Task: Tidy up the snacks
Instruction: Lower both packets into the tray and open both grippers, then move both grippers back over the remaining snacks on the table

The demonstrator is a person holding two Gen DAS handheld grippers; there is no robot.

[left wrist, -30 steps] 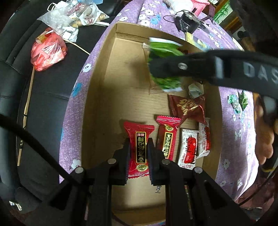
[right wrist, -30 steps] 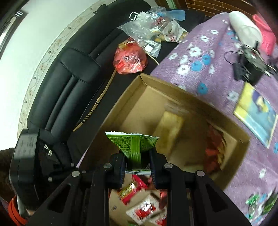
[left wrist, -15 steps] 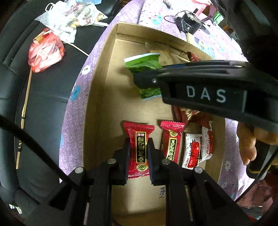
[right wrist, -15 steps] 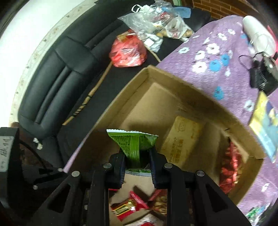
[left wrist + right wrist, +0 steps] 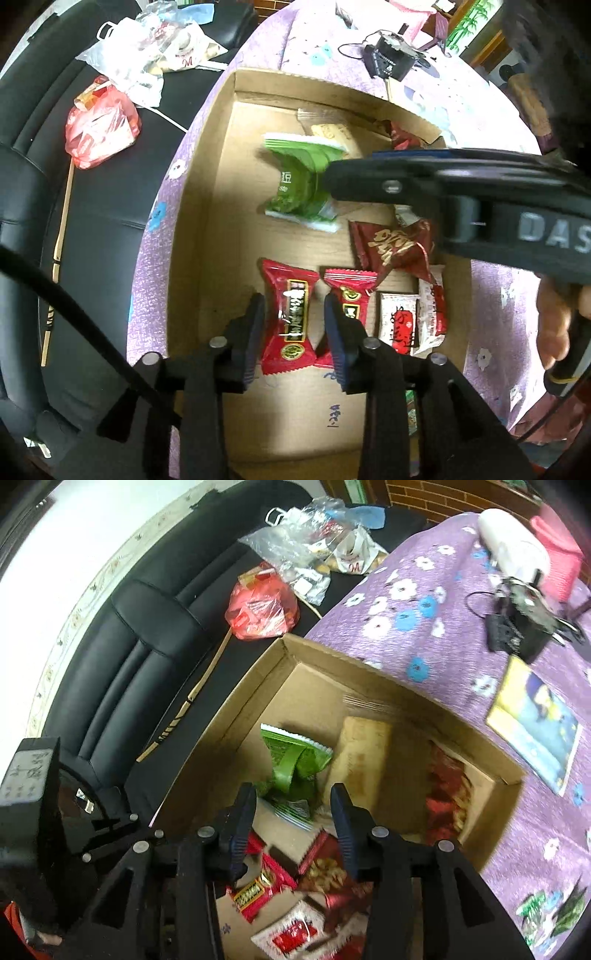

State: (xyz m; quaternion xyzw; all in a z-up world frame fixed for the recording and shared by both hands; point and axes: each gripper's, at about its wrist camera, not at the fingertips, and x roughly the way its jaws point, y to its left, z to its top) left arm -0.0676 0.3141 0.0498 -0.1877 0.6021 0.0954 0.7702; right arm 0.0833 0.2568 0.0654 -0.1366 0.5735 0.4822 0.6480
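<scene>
Both claws are spread apart and grasp nothing. The left claw [image 5: 293,326] sits low over the box [image 5: 207,236], at the bottom centre of its view, and the red packet [image 5: 290,319] lies flat on the box floor right between its fingers, touching neither as far as can be seen. That packet's long axis runs up the frame, in line with the fingers, so the jaws would close across its narrow width. A second red packet [image 5: 349,306] lies just beside it on the right, close to the right-hand finger.

The right claw [image 5: 293,819] hovers at the centre of its own view with the green packet [image 5: 293,766] just ahead of its tips, toward the upper middle of the frame. The packet appears to stand free of both fingers, whether resting or dropping cannot be told. A tan packet [image 5: 360,758] lies to its right.

The left hand is plainly the nearer to the red packet, and probably only needs to close.
</scene>
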